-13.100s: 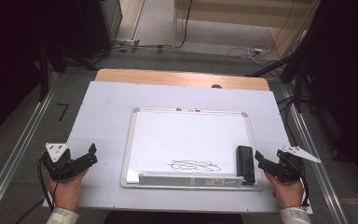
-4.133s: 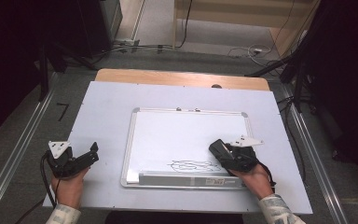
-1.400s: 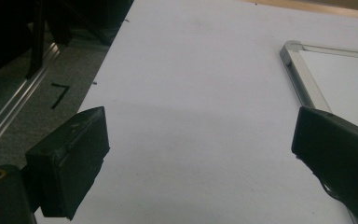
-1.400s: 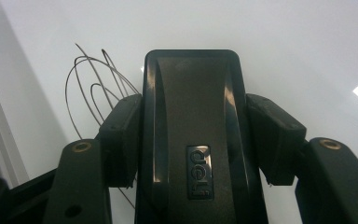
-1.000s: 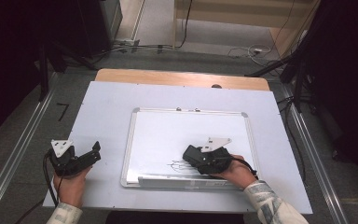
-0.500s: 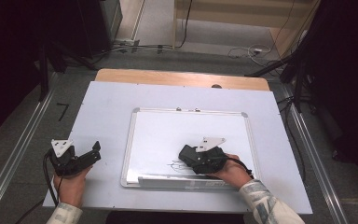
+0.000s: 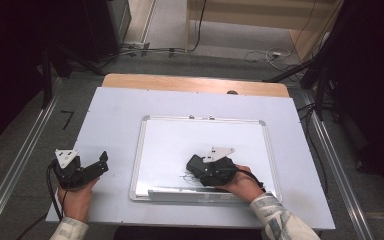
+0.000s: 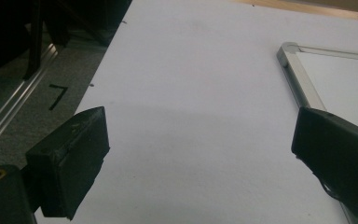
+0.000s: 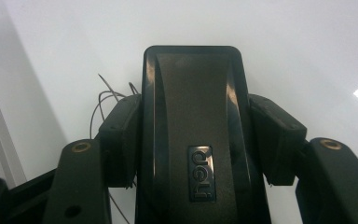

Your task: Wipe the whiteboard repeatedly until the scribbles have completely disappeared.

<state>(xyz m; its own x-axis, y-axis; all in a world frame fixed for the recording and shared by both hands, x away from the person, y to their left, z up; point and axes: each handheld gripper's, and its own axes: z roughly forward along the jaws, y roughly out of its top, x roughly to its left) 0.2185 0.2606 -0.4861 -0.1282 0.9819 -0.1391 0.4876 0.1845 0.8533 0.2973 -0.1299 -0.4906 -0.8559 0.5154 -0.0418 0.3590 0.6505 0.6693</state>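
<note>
The right claw [image 7: 196, 167] is clamped on a black eraser [image 9: 193, 135], its 2 jaws pressing the eraser's long sides, and holds it flat on the whiteboard [image 7: 170, 140] over the black scribble [image 9: 103, 100] near the board's lower edge. The right hand [image 7: 240, 182] reaches in low from the board's near right, forearm angled leftward. The left claw [image 7: 100, 162] rests wide apart and empty on the white surface [image 7: 110, 115], just left of the whiteboard's frame.

Left claw [image 8: 200, 158] held wide open above bare white bench [image 8: 191, 93]; whiteboard's [image 8: 340, 79] metal-framed corner ahead, beside the right-hand jaw; grey floor with aluminium rail [image 8: 14, 109] beyond the left-hand jaw.
</note>
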